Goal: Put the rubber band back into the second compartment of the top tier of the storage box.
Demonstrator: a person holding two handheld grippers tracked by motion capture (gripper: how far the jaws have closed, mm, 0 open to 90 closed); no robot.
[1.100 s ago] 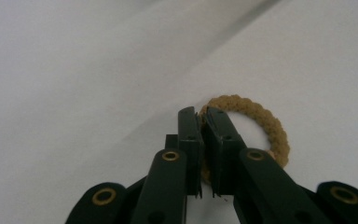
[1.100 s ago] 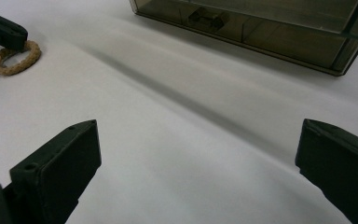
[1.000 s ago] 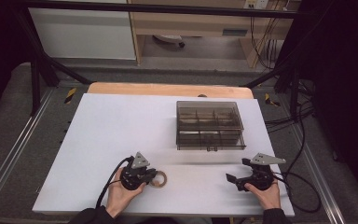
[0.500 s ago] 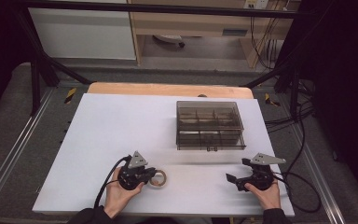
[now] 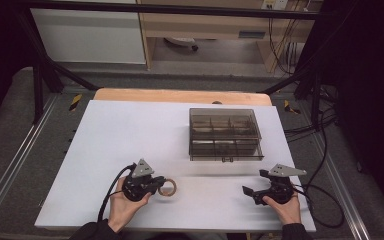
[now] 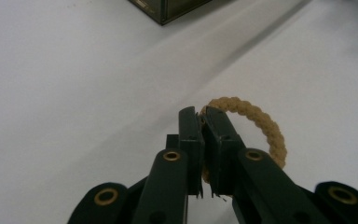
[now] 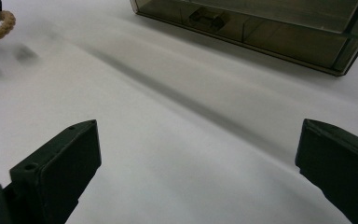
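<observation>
Pinching the rope ring in your left tongs, right tongs spread idle; next, lift toward the box ahead.

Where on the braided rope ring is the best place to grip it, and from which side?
Across the cord at one spot on the rim. The rope ring is a thin open loop, so one jaw goes inside, one outside, coming in from the person's side. The left gripper is pinched on its near rim this way.
</observation>
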